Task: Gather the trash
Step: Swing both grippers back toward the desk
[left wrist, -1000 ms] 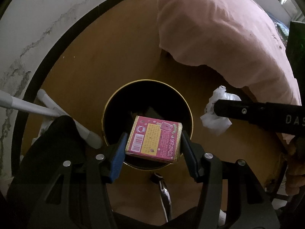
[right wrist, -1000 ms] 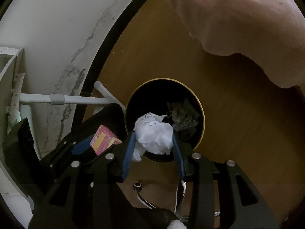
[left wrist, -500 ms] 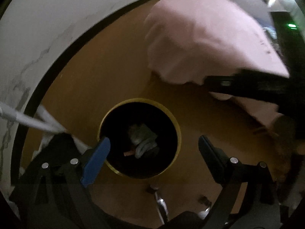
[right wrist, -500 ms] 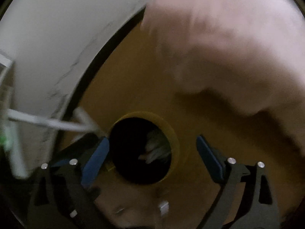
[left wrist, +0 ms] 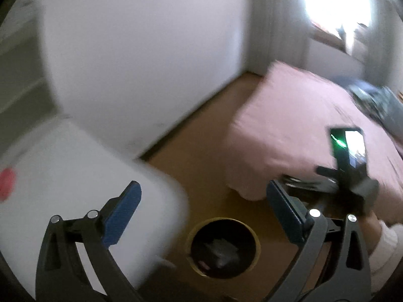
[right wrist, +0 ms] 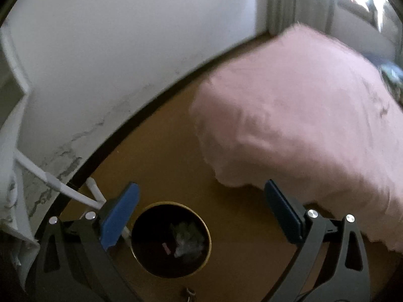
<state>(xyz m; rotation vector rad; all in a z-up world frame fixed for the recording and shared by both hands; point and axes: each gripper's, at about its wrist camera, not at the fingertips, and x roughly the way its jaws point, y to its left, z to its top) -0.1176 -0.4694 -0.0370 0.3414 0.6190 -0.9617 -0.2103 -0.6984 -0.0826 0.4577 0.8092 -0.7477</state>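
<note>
Left gripper: jaws opening, wide, nothing between them. Bin stands on the floor below, trash inside. Right gripper: jaws opening, wide, empty, above the bin, beside the pink bedding.
</note>
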